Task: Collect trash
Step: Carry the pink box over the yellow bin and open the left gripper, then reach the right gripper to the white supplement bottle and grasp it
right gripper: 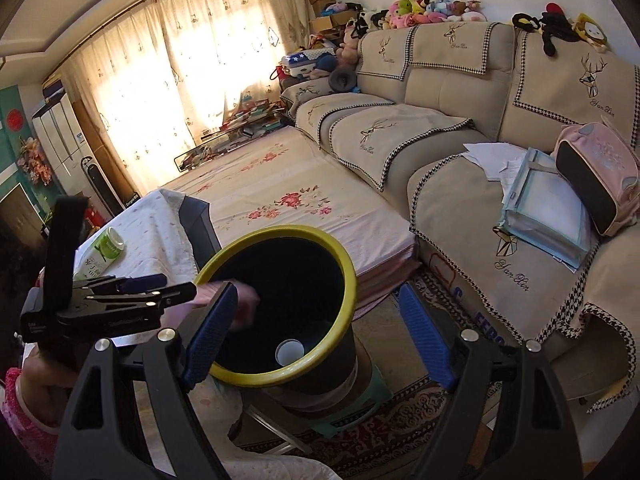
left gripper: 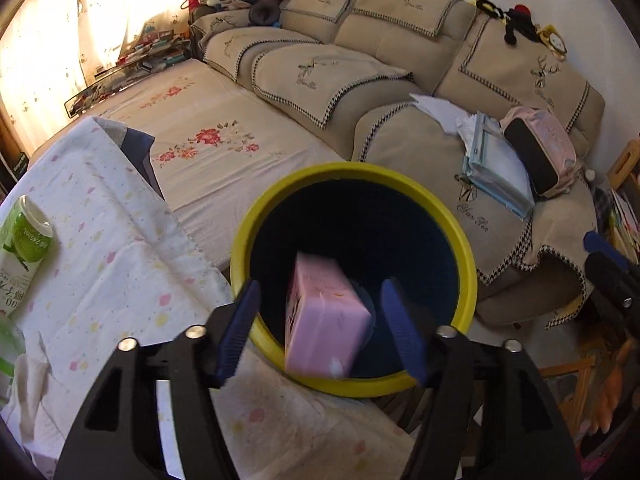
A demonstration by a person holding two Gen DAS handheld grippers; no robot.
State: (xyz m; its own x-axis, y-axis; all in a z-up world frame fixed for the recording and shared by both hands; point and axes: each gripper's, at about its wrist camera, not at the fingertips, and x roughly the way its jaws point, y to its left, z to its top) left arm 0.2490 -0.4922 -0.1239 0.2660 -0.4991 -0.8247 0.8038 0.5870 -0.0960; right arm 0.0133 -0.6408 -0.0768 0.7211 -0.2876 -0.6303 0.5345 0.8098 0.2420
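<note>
A black bin with a yellow rim (left gripper: pixel 464 248) (right gripper: pixel 349 280) stands beside the cloth-covered table (left gripper: pixel 112 264). A blurred pink box (left gripper: pixel 324 312) hangs in the bin's mouth between the blue pads of my left gripper (left gripper: pixel 320 286), and neither pad touches it. The left gripper (right gripper: pixel 168 286) is open and reaches over the bin's left rim, with the pink box (right gripper: pixel 245 300) a smear beside it. My right gripper (right gripper: pixel 318 288) is open and empty above the bin; it shows at the right edge (left gripper: pixel 604 256). A white cup (right gripper: pixel 289 351) lies at the bin's bottom.
A green-and-white carton (left gripper: pixel 24 248) (right gripper: pixel 102 254) lies on the table. The bin rests on a green stool (right gripper: pixel 360 404) on a patterned rug. Behind are a flowered mattress (right gripper: pixel 288 200) and a beige sofa (right gripper: pixel 460 92) with folders (right gripper: pixel 548 208) and a pink backpack (right gripper: pixel 596 176).
</note>
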